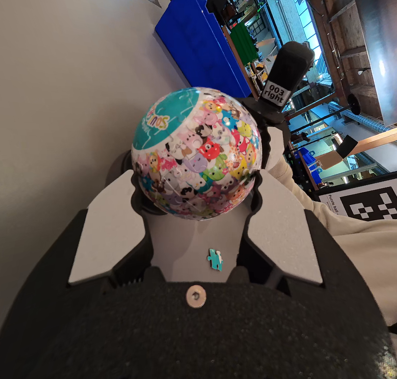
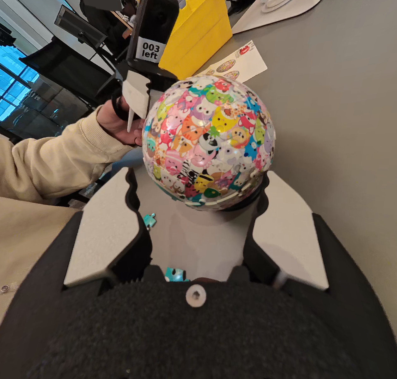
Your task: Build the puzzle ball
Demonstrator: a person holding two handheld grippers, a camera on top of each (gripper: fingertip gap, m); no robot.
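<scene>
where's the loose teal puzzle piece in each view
Left wrist view: loose teal puzzle piece lies on the grey table, low centre, below the puzzle ball.
Right wrist view: the piece left of centre, at the left finger's inner edge, may be the same one; another lies lower.
Shared landmark: the puzzle ball.

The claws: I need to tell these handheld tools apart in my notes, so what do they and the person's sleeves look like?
Each claw, left claw and right claw, has a textured black body, pale grey finger plates edged with wavy black pads, and a silver screw at its centre. Each black handle bears a white label. The sleeves are cream knit with ribbed cuffs.
</scene>
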